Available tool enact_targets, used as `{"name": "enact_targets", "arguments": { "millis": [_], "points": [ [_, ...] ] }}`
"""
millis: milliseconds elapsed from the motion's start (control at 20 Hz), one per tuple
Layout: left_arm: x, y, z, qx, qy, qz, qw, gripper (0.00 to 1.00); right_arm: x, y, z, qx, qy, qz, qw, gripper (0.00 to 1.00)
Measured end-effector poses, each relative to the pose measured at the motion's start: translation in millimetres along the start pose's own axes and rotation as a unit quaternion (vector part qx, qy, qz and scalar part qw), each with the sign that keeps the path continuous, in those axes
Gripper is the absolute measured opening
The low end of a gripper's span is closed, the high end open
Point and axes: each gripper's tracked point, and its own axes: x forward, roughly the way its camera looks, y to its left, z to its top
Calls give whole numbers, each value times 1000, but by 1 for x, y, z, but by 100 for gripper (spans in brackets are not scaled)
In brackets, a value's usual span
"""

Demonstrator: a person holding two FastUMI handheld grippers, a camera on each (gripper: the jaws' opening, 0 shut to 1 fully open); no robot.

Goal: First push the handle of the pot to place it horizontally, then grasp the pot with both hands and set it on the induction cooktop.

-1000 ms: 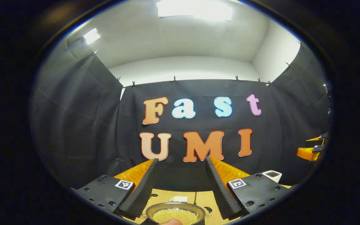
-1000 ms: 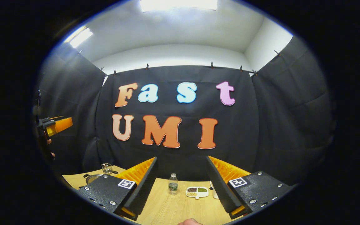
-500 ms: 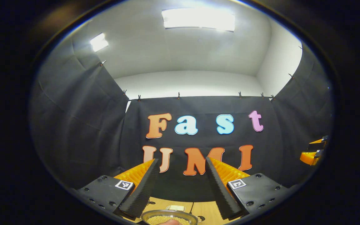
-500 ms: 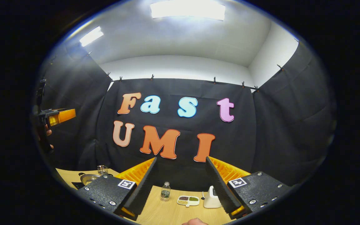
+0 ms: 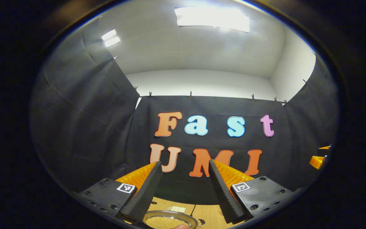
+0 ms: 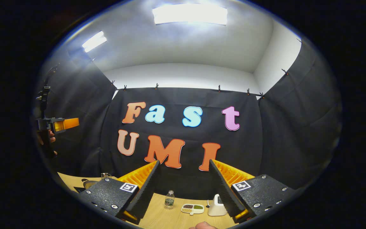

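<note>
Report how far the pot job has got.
Done: nothing visibly. In hand: both grippers are open and raised above the table, the left gripper above the grain-filled pot and the right gripper holding nothing. Left: pushing the handle, the two-handed lift, and setting the pot on the cooktop.

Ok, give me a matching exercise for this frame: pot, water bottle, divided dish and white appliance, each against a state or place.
Things:
1. pot
2. water bottle
3. divided dish
4. white appliance

Descriptions:
A. lies flat, with differently coloured fillings in its compartments
B. sits just right of the dish in the right gripper view
C. holds yellowish grains
D. stands upright, clear and capped

Pairs: 1-C; 2-D; 3-A; 4-B
</note>
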Motion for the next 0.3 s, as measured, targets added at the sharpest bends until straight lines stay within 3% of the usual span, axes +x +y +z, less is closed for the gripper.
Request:
{"name": "enact_targets", "arguments": {
  "millis": [200, 300],
  "points": [
    [-2, 12, 8, 0, -17, 21, 1000, 95, 0, 2, 0, -15, 5, -8, 1000, 93],
    [0, -4, 0, 2, -2, -3, 1000, 96, 6, 11, -4, -11, 11, 8, 1000, 94]
  ]
}}
